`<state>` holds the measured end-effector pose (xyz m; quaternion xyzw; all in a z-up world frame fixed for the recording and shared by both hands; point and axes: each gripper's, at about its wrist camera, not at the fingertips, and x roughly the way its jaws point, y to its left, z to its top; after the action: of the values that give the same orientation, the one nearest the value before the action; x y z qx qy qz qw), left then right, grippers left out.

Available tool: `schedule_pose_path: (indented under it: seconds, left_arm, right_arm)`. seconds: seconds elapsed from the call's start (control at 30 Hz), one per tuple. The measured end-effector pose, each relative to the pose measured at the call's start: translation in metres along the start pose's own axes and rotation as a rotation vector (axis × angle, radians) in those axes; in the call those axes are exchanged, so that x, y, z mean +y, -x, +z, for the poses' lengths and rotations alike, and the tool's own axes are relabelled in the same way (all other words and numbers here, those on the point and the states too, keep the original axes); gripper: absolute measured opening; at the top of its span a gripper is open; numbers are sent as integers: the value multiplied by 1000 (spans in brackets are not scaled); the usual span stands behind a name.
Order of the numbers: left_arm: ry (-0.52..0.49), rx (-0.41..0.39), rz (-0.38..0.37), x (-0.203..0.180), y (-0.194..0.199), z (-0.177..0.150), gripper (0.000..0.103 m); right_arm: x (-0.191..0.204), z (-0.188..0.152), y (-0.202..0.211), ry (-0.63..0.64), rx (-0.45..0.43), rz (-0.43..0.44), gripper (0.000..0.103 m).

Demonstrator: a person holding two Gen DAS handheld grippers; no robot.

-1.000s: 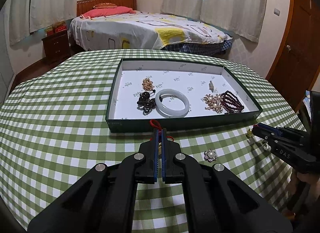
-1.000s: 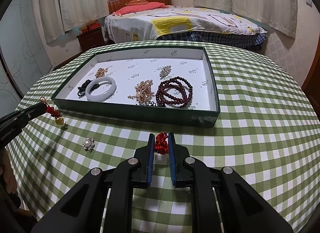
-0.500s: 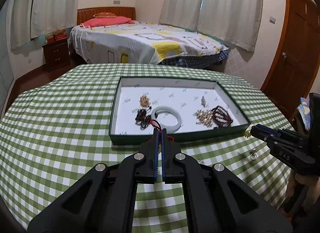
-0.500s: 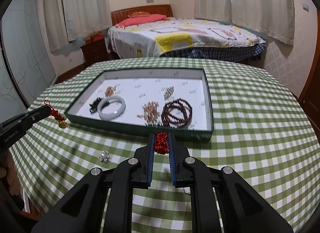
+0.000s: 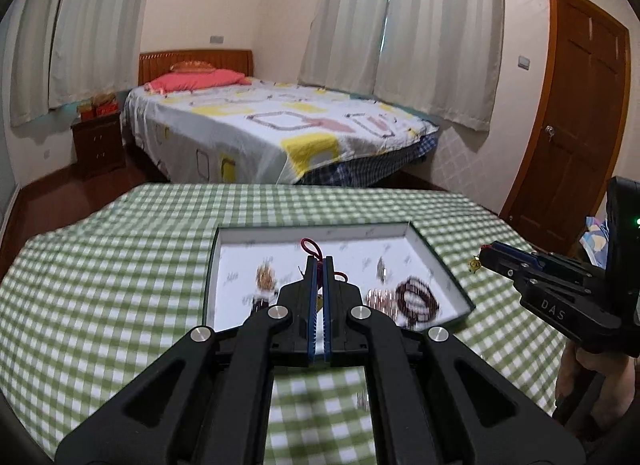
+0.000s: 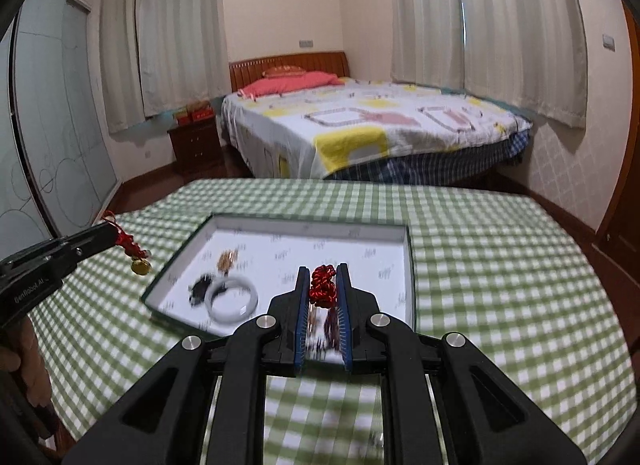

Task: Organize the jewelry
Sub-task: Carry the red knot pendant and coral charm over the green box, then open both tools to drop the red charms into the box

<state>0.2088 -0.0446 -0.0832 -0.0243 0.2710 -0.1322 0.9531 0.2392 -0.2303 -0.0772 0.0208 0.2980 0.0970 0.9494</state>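
A red knotted cord charm (image 6: 323,286) sat pinched between the blue pads of the right claw (image 6: 323,277), just below the middle of the right wrist frame. A second red cord charm (image 6: 130,247) with a small gold bead hung from the tip of the left claw (image 6: 110,232) at the left edge of that frame; in the left wrist frame its red loop (image 5: 313,250) stuck up from the tightly clenched left claw (image 5: 319,265). Both charms were held in the air in front of the green-edged tray (image 6: 412,261), which lay on the checked counter (image 6: 500,265) at mid-frame. Inside the tray, blurred, lay a white bangle (image 6: 233,299) touching a dark piece (image 6: 200,285) in the lower left part, a small gold piece (image 6: 227,258) above them, and, in the left wrist frame, a dark red bead bracelet (image 5: 416,297) beside a pale gold cluster (image 5: 380,298) toward the lower right. A bed (image 6: 372,125) filled the upper middle behind the counter.
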Motion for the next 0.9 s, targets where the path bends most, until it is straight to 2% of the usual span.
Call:
schedule_pose_path:
  seconds: [0.3, 0.4, 0.53, 0.7, 0.9]
  left_arm:
    - [-16, -37, -14, -6, -49, 40, 3]
    - [-16, -18, -4, -5, -76, 46, 3]
    - [-6, 67, 11, -1, -123, 37, 3]
    - [-4, 197, 29, 3, -179, 14, 3]
    - [-9, 281, 29, 7, -207, 1, 3]
  right_arm:
    - [-11, 48, -28, 15, -86, -8, 14]
    - [-17, 53, -49, 13, -81, -9, 14]
    - [-23, 44, -82, 14, -28, -18, 14]
    - [-36, 23, -131, -4, 103, -29, 14]
    - [-43, 5, -160, -1, 219, -34, 14]
